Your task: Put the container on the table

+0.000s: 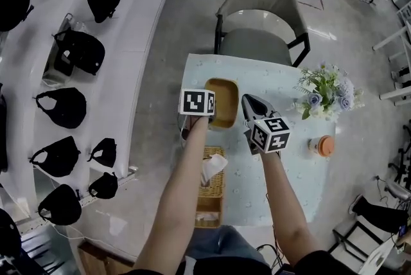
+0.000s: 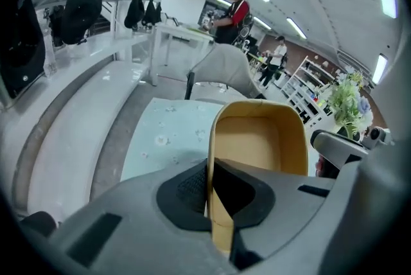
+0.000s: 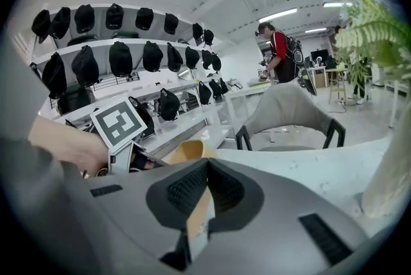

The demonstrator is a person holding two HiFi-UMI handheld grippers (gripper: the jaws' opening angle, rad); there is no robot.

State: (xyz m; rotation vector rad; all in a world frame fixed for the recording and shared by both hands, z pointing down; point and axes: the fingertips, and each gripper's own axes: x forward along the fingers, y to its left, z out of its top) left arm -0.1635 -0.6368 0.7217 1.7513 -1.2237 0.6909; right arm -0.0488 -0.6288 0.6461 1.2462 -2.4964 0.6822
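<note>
The person has the container (image 1: pixel 221 102) between both tools over the far left part of the pale table (image 1: pixel 276 78), so this looks like the setting-down step. I can't tell whether its base touches the top yet. The left gripper (image 2: pixel 210 187) is clamped tight on the near wall, one jaw inside and one outside, and the right gripper (image 3: pixel 204 193) pinches the opposite rim the same way. Next, I'd say, comes lowering it level, then letting both jaws part without dragging the thin walls. It is a tan card tub, open-topped, round-cornered and empty.
</note>
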